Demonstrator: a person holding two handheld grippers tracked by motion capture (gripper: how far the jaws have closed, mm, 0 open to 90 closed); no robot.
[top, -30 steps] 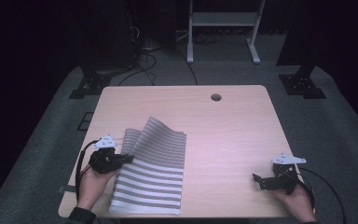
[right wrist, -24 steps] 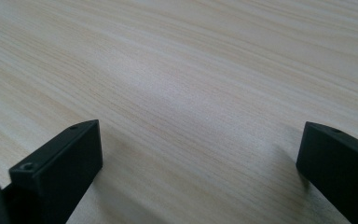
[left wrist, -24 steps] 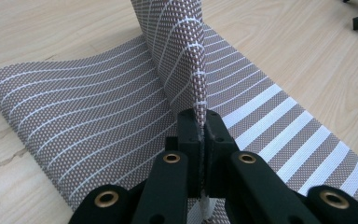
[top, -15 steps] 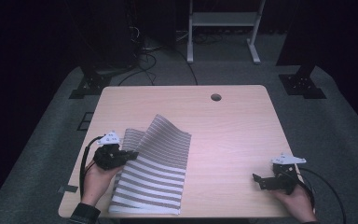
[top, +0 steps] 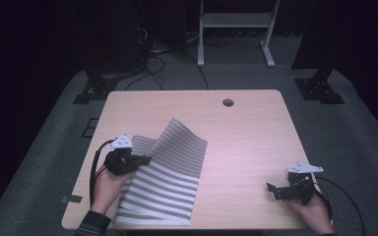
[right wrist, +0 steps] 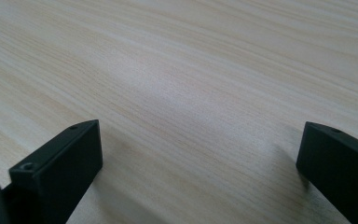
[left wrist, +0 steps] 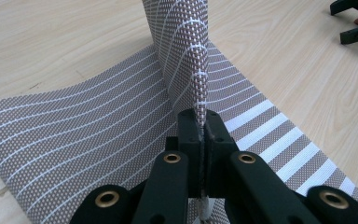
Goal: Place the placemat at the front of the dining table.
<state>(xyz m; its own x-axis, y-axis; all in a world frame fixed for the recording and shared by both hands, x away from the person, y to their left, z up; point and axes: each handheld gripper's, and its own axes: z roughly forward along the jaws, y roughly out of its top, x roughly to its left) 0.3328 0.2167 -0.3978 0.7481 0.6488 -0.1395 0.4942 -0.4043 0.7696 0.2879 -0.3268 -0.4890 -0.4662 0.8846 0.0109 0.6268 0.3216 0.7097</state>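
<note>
Your left gripper (top: pixel 145 160) is clenched on the lifted edge of the striped mat (top: pixel 165 189), a woven brown-and-white mesh curling upward at the table's (top: pixel 246 137) near-left corner. Bare pale woodgrain lies open to its right (plenty of room). Your right gripper (top: pixel 271 189) rests there, jaws spread wide, grasping nothing.

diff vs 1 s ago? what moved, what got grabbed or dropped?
The left gripper, shut on the striped mat, drew its lifted flap slightly toward the table's near-left. Nothing was grabbed or released. The right gripper stayed open and parked near the right corner.
</note>
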